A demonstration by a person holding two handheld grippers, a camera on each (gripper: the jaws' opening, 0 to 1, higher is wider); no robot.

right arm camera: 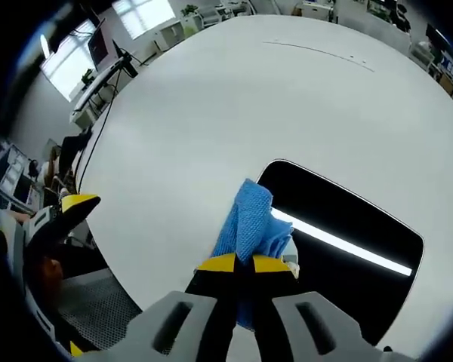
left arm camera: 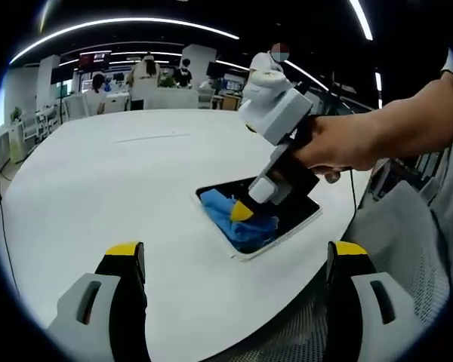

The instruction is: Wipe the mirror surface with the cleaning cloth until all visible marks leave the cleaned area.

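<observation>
Two yellow-tipped jaws of the left hand-held gripper (left arm camera: 234,256) rise wide apart at the near edge of the left gripper view, with nothing between them, over a large white desk (left arm camera: 121,181). Beyond them, right of centre, a dark rectangular mirror (left arm camera: 287,219) lies flat on the desk near its right edge. A blue cleaning cloth (left arm camera: 230,219) sits bunched on the mirror's left part. The right hand-held gripper (left arm camera: 243,211) comes down from the upper right, held in a person's hand (left arm camera: 340,147), and its yellow tip presses into the cloth. Far across the desk, people stand by other white furniture under ceiling light strips.

In the right gripper view, the right hand-held gripper (right arm camera: 244,264) has its two yellow-tipped jaws drawn close together, pinching the blue cleaning cloth (right arm camera: 249,219). The cloth rises from the jaws and lies over the near left corner of the mirror (right arm camera: 355,219), partly on the glass and partly on the white desk (right arm camera: 211,105). The dark mirror surface reflects a bright strip of light. At the left edge, a yellow tip of the left hand-held gripper (right arm camera: 79,204) shows, well apart from the mirror.
</observation>
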